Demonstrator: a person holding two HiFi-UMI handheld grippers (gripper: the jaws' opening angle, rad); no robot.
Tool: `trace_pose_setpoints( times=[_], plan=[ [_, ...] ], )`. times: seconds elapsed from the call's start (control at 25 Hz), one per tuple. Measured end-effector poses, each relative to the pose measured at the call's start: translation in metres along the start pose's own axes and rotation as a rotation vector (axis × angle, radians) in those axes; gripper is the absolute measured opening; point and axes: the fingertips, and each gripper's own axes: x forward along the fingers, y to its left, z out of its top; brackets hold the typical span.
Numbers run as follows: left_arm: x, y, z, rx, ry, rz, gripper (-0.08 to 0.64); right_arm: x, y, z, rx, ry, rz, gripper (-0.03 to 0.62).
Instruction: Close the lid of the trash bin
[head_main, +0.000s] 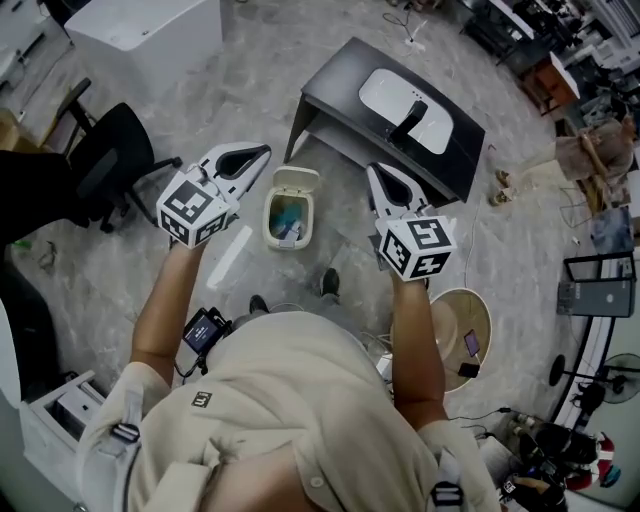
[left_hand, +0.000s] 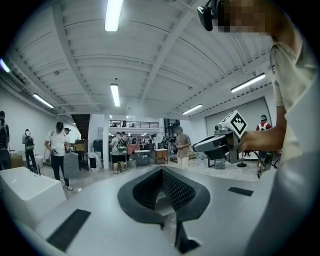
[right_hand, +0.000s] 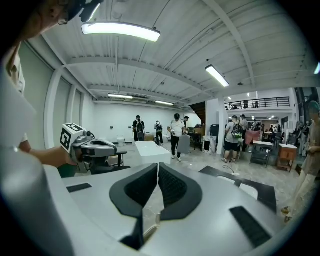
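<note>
Closest to us is our own beige shirt (head_main: 300, 400), with both forearms raised in front of it, each hand holding a gripper. The left gripper (head_main: 262, 151) has its fingers pressed together at the tips with nothing between them. Its own view (left_hand: 161, 171) shows the dark ribbed pads meeting in a point against the open hall. The right gripper (head_main: 376, 172) is the same: in its own view (right_hand: 158, 166) the two pads lie against each other along a thin seam and pinch nothing. Each gripper view also catches the other gripper held up alongside. Below and between the two grippers, well apart from both, the trash bin (head_main: 270, 222) stands on the grey floor just ahead of our shoes (head_main: 329, 283). Its lid (head_main: 298, 180) is hinged back and stands open, so we look straight into the bin, where some bluish contents show. Beyond the bin is a black table (head_main: 340, 100) with a white rounded shape (head_main: 385, 95) on its top. Off to the left is a black office chair (head_main: 108, 158), and farther back a white box (head_main: 150, 30).
</note>
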Motion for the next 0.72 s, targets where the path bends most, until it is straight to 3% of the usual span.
trace_pose_setpoints(
  times=[0.48,0.72],
  plan=[
    [0.037,0.028,-0.03,-0.013,0.104,0.146,0.015,0.067,-0.047,-0.022,0.044,0.02,0.169,0.026],
    [0.066,0.047,-0.065,-0.068,0.159,0.199,0.015,0.102,-0.073,-0.038,0.03,0.069,0.236,0.026]
  ],
)
